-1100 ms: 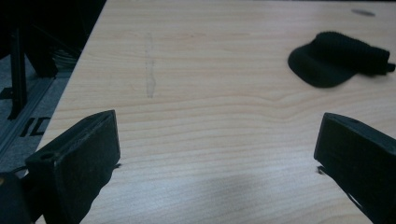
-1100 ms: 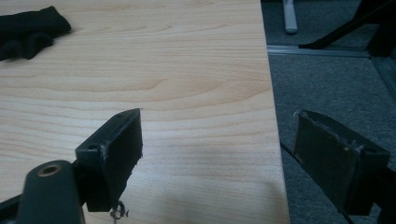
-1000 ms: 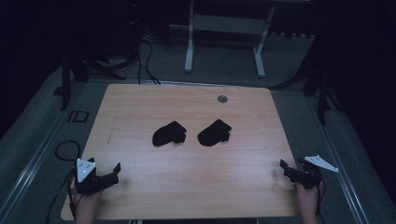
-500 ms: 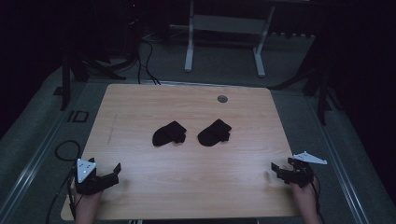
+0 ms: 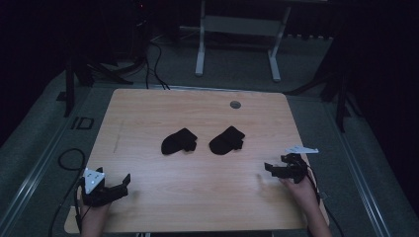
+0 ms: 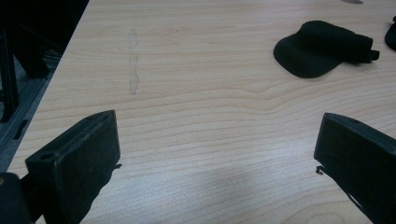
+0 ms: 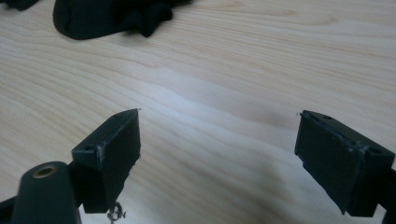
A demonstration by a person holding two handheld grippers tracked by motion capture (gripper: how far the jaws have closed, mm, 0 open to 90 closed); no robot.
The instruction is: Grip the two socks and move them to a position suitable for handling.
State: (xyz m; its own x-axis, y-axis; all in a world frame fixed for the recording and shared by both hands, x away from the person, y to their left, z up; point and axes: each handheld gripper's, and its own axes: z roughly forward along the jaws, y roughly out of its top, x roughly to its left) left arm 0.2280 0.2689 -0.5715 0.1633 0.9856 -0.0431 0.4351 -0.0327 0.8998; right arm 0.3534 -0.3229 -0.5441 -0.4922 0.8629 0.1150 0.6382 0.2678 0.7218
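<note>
Two black socks lie mid-table, each bunched into a loose lump: the left sock (image 5: 179,141) and the right sock (image 5: 227,140), just beside each other but apart, with bare wood between them. They sit short of the grey grommet (image 5: 235,104) near the table's far edge, the right sock closer to it. Being soft and crumpled, each will probably need a pinch at an edge or cuff rather than across the bulk.

The right gripper (image 5: 273,170) sits nearer the person than the right sock and out toward the table's right side, jaws spread wide with nothing between them; in its own view the sock (image 7: 107,16) lies ahead at the top, so it looks aimed for a reach at that sock.

The left gripper (image 5: 118,183) rests low at the near left corner of the table (image 5: 148,108), well apart from the left sock, jaws likewise wide and empty. Its view has that sock (image 6: 322,46) far off, up and to the right, suggesting it waits at rest.
</note>
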